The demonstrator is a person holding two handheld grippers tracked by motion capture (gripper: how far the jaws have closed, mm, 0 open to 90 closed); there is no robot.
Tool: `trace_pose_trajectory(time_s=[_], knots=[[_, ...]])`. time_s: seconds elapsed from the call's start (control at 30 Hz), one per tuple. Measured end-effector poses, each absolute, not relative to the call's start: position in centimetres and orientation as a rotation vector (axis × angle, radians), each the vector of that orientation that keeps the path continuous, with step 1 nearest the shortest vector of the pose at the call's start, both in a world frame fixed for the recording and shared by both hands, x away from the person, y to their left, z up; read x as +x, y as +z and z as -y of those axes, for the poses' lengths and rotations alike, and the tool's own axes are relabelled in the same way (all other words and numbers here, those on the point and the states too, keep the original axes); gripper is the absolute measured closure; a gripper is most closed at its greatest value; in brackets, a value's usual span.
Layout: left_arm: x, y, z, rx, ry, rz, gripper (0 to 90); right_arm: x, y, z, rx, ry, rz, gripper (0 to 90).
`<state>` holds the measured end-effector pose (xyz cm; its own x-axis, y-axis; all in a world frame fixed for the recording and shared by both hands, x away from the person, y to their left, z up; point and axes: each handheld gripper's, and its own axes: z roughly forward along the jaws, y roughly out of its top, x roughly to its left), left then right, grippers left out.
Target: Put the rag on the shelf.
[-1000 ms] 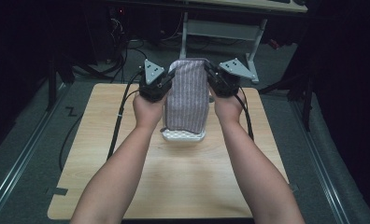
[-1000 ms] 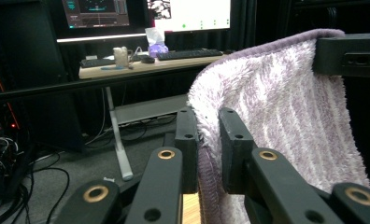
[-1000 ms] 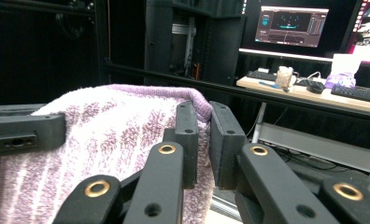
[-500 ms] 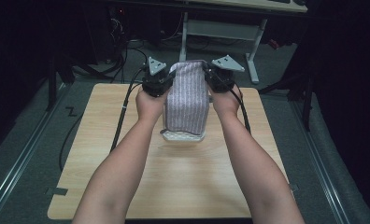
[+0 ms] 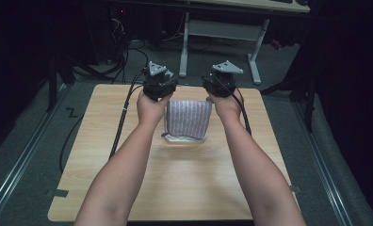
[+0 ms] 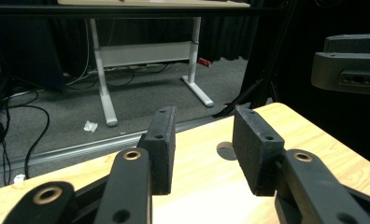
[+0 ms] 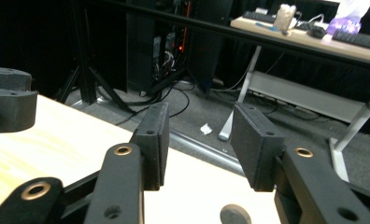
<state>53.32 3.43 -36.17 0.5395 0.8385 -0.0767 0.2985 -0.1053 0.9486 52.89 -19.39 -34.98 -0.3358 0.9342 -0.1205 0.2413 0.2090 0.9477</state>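
In the high view, a light wooden rectangular table (image 5: 184, 188) is being looked down on, and two bare forearms are being stretched forward over it from the bottom edge. The left black two-jaw gripper (image 5: 159, 84), topped by a grey three-cornered plate, is being held by the left hand (image 5: 151, 107) near the far edge of the table, and the right black two-jaw gripper (image 5: 221, 80) is being held by the right hand (image 5: 227, 104) level with it. Between the two hands, a grey-and-white finely patterned folded cloth (image 5: 188, 120) is lying on the table, apart from both grippers; whether it is resting on or in a pale tray beneath it cannot be told, and nothing can be made out inside any container. Black cables (image 5: 123, 117) are being trailed from the grippers over the table's sides. In the left gripper view, the left gripper (image 6: 204, 144) is being held with its jaws well apart and nothing between them, bare table surface being seen through the gap; part of the other gripper (image 6: 349, 65) is being shown at the upper right. In the right gripper view, the right gripper (image 7: 199, 142) is likewise being kept wide open and empty above the table's far edge, with grey carpet (image 7: 192, 112) and a white-legged desk (image 7: 309, 51) being seen beyond.
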Motion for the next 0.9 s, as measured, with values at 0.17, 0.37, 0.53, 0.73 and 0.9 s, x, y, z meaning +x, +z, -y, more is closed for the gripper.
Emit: trace_pose_trajectory(time_s=[0.17,0.37,0.53,0.73,0.9], knots=[[52.4,-36.2,-3.5,1.651,0.613,-0.971,57.2,52.0,-35.4,20.0,1.079,1.177,-1.766,56.1],[51.5,-35.3,-3.7,1.643,0.637,-0.952,54.6,51.2,-35.4,21.1,1.122,1.167,-1.74,62.0],[50.5,-35.0,-4.4,1.626,0.624,-0.94,53.7,49.5,-35.2,22.3,1.109,1.176,-1.73,61.4],[48.6,-35.6,-5.9,1.612,0.635,-0.923,52.7,47.3,-35.5,23.4,1.079,1.189,-1.718,58.1],[47.2,-35.8,-7.5,1.611,0.653,-0.911,52.2,45.5,-35.7,24.1,1.039,1.171,-1.707,56.6]])
